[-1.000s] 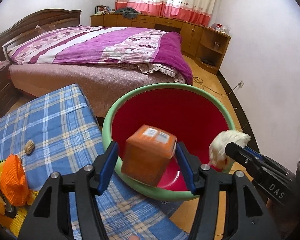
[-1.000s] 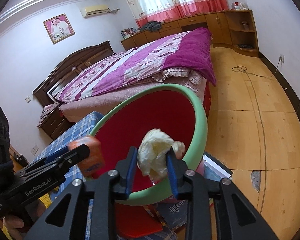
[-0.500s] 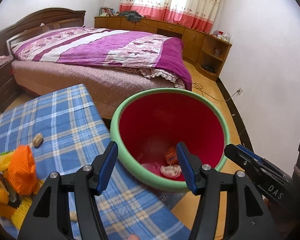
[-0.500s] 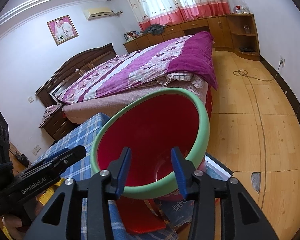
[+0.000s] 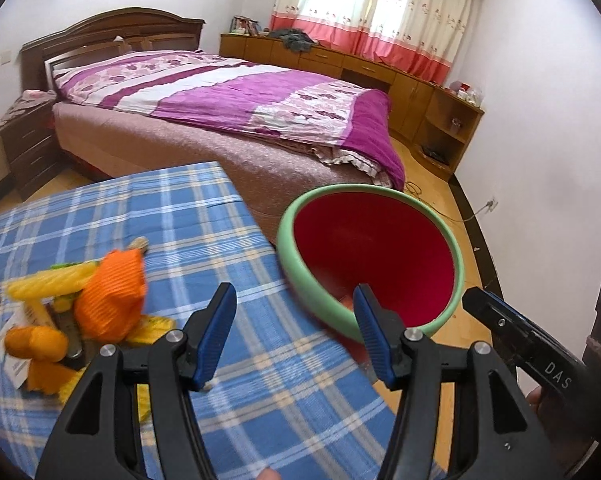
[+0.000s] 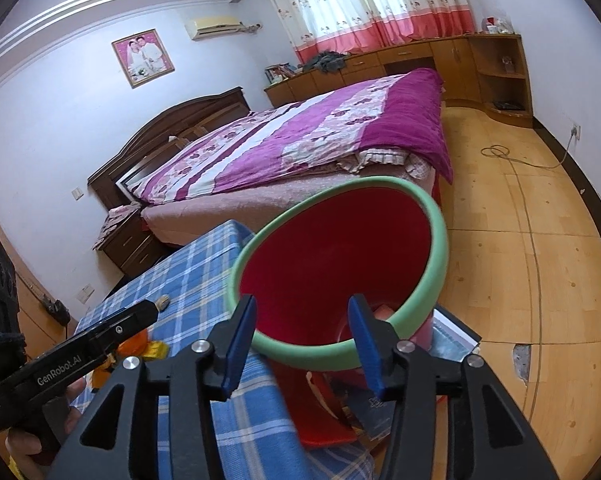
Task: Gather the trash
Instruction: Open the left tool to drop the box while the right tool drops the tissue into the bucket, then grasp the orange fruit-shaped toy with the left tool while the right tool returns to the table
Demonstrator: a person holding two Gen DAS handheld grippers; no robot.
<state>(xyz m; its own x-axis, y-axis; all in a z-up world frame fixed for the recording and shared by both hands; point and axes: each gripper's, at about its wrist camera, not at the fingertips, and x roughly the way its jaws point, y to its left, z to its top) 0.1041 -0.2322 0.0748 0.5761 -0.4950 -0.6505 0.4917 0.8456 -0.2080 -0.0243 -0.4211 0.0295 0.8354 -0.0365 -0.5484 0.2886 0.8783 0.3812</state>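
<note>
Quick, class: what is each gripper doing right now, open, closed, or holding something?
Left gripper: open, holding nothing.
Right gripper: jaws opening, nothing between them.

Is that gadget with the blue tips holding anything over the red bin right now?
No. The right gripper is empty, its jaws opening with only the red bin seen beyond the gap.
</note>
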